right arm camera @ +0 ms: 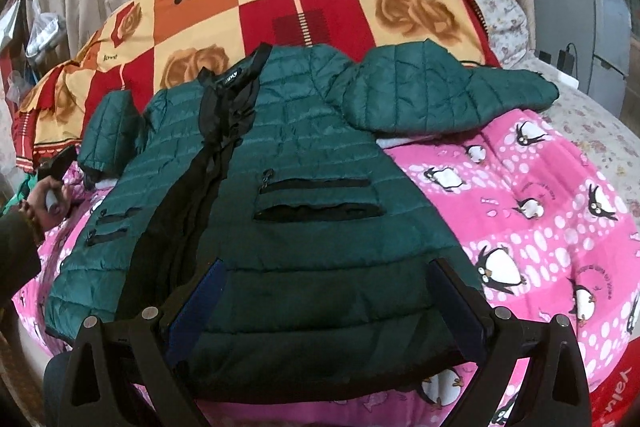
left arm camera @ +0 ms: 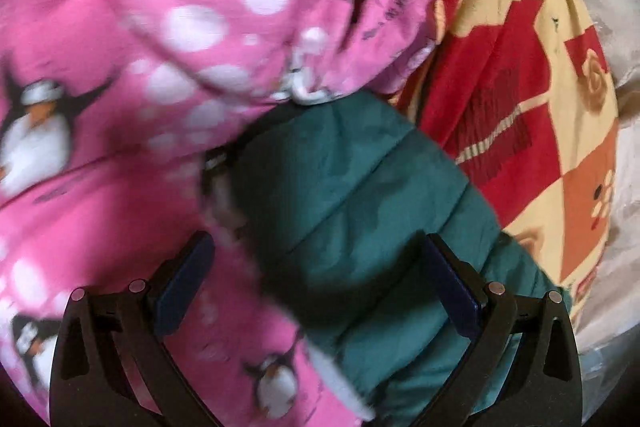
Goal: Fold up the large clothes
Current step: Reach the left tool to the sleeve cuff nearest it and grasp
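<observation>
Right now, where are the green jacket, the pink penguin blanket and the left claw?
green jacket [right arm camera: 320, 163]: right wrist view, on its quilted chest panel.
pink penguin blanket [right arm camera: 532, 227]: right wrist view, on a bare pink stretch.
left claw [left arm camera: 316, 291]: left wrist view, midway between its open fingertips.

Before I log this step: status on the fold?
Left gripper open over sleeve. Right gripper open at hem. Green jacket flat, unfolded, on pink blanket. Nothing blocking.

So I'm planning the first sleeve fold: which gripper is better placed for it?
Left, probably. The left gripper is open right over a green jacket sleeve, while the right gripper is open at the hem.
</observation>
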Demonstrator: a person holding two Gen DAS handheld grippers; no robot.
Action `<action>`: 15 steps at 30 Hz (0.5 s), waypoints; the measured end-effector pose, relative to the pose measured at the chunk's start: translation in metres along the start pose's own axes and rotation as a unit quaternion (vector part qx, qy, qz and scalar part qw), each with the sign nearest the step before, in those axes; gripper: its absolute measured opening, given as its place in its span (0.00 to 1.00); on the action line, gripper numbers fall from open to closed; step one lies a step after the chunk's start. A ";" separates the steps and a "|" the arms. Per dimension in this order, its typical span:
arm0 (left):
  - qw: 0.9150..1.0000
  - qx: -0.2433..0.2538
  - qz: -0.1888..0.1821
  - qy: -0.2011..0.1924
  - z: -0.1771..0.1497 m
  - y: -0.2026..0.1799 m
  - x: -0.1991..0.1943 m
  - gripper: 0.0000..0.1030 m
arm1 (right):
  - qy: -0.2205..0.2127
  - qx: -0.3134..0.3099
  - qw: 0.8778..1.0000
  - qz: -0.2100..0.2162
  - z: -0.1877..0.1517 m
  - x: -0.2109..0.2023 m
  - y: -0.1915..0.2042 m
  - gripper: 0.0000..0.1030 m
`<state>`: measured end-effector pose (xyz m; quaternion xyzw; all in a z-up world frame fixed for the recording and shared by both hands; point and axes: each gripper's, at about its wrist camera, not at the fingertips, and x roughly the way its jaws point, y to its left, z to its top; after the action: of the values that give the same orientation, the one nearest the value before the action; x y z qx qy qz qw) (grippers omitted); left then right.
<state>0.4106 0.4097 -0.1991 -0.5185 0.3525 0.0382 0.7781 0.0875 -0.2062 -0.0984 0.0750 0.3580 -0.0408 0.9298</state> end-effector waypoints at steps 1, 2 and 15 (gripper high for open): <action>1.000 0.003 -0.016 0.008 -0.002 0.001 0.004 0.99 | 0.002 0.002 1.000 0.001 0.000 0.002 0.000 0.96; 0.999 0.007 -0.035 0.017 -0.002 0.001 0.008 0.98 | 0.004 0.003 1.000 0.001 0.001 0.003 0.000 0.96; 0.994 0.066 -0.077 -0.036 -0.003 -0.010 -0.046 0.15 | 0.009 0.007 1.000 0.000 0.001 0.007 0.002 0.96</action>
<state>0.3787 0.4168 -0.1647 -0.4895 0.2850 -0.0264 0.8237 0.0936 -0.2043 -0.1017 0.0816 0.3656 -0.0421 0.9262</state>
